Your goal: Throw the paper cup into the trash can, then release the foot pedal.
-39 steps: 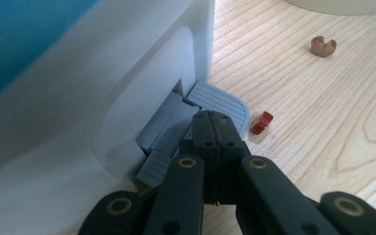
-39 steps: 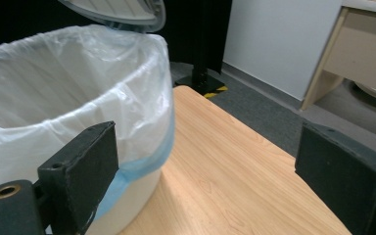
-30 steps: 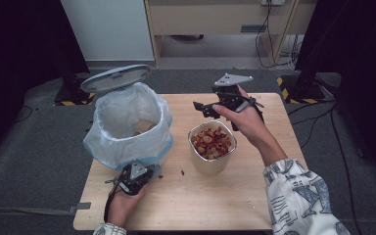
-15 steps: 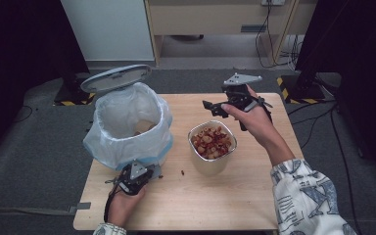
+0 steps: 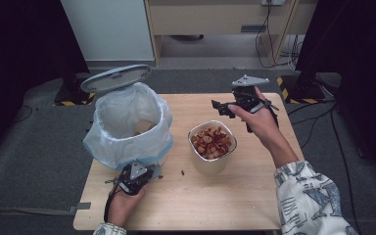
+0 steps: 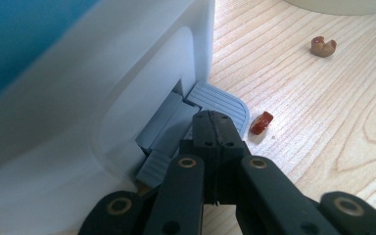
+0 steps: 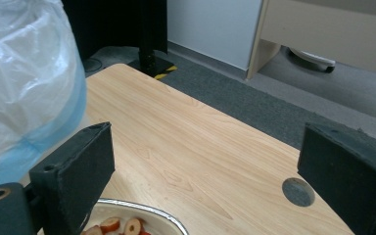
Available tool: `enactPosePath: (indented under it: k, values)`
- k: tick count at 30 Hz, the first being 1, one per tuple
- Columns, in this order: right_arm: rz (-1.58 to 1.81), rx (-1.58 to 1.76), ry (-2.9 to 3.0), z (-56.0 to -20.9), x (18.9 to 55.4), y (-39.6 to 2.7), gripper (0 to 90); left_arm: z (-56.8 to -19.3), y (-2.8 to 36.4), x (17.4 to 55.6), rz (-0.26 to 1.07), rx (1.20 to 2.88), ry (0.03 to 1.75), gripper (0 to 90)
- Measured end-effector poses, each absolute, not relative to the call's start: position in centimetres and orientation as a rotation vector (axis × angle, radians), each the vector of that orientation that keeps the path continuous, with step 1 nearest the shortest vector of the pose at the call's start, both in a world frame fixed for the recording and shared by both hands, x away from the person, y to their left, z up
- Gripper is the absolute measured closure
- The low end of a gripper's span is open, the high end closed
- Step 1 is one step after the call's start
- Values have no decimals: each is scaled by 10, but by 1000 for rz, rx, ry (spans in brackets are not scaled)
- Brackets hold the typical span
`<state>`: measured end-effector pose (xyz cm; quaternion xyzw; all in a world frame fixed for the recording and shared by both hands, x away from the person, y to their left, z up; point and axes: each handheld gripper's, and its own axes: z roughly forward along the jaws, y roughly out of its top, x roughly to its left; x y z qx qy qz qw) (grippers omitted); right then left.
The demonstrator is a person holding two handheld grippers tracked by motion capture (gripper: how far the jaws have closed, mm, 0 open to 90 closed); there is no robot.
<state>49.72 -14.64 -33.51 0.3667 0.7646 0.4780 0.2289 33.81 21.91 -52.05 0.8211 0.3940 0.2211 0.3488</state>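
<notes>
A pedal bin lined with a white bag stands at the table's left, its lid raised. My left gripper is shut at the bin's foot, and its closed tips rest on the grey pedal. A pale tub of red and tan food pieces sits mid-table. My right gripper hangs open above the table just behind and right of the tub, jaws pointing left. Nothing lies between its wide-apart jaws; the tub's rim and the bag show below and to the left.
Two loose food pieces lie on the wood near the pedal. The wooden table is bare at front right. A round grey plug sits in the tabletop. Dark carpet, cables and cabinets surround the table.
My right gripper has drifted to the right, from over the tub's back edge to beyond its back right corner. The left hand has stayed at the pedal.
</notes>
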Motion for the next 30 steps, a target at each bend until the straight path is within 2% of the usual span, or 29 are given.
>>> enactPosePath:
  k: [30]
  values:
    - [1286,1141,2015,-347,495,-194,59,-520,219,337,577,2133,1020,891]
